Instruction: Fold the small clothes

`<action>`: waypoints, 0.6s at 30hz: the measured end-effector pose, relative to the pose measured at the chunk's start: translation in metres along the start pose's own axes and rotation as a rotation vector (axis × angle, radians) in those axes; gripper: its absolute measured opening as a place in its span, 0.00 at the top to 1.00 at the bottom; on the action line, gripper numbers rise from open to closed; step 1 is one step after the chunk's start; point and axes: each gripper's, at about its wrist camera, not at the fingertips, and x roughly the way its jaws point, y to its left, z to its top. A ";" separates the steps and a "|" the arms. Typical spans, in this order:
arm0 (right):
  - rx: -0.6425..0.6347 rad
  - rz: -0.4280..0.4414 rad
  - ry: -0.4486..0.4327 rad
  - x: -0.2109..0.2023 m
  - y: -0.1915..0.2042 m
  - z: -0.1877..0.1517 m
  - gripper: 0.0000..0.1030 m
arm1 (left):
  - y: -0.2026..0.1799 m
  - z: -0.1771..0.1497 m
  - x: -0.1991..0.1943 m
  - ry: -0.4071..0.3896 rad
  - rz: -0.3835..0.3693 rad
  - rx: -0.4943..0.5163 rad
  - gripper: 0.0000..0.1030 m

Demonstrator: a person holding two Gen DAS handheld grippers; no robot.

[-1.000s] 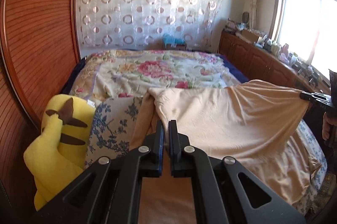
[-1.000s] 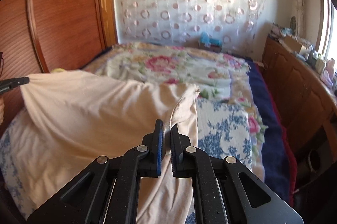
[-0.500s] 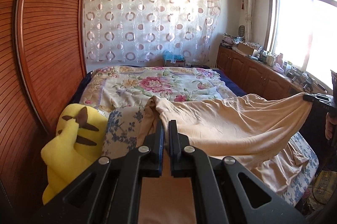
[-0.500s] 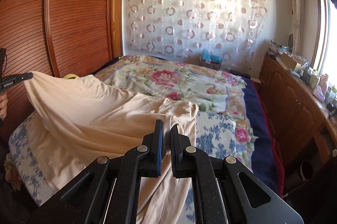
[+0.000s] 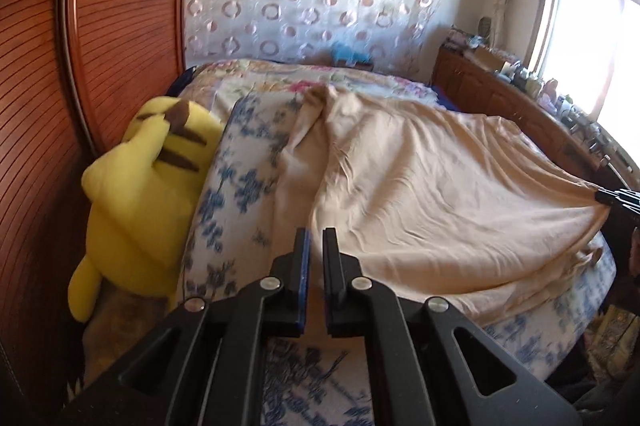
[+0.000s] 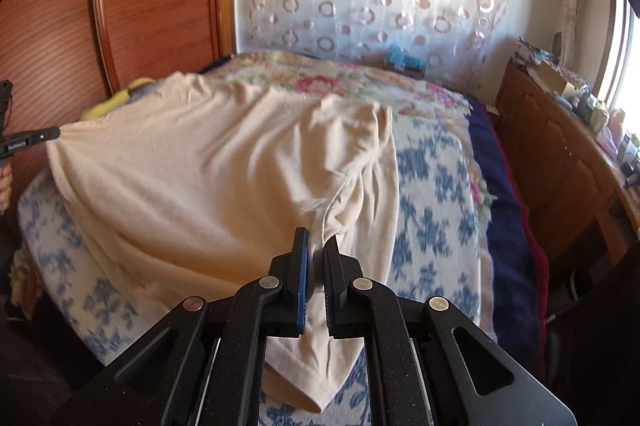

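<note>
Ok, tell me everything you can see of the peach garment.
The peach garment is a thin, soft, wrinkled cloth that looks like jersey. It is stretched wide between the two claws, sagging over the blue-flowered blanket on the bed. The right claw pinches a bunched edge; the left claw grips the opposite end. A loose corner hangs below the right claw.

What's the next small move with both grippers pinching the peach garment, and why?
Probably lower both together and lay the held edge flat. The left gripper and right gripper each pinch an end of the peach garment, and the span between them is raised off the blue floral blanket and rippled. Setting it down taut should smooth it for a fold.
</note>
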 end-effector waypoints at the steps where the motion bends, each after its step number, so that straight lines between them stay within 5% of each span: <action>1: 0.007 -0.009 0.013 0.004 0.000 -0.004 0.93 | 0.000 -0.003 0.000 0.000 -0.004 -0.001 0.95; 5: 0.031 -0.034 0.012 0.006 -0.003 -0.009 0.81 | 0.000 -0.005 0.002 0.025 -0.012 0.002 0.88; 7: 0.049 -0.041 -0.002 0.004 -0.006 -0.009 0.59 | -0.001 -0.005 0.002 0.033 -0.020 0.013 0.86; 10: 0.075 -0.026 -0.034 0.000 -0.006 -0.008 0.45 | -0.005 -0.005 0.003 0.048 0.000 0.031 0.82; 18: 0.097 0.061 0.013 0.035 0.017 -0.021 0.38 | -0.001 -0.010 0.030 0.119 0.063 0.059 0.79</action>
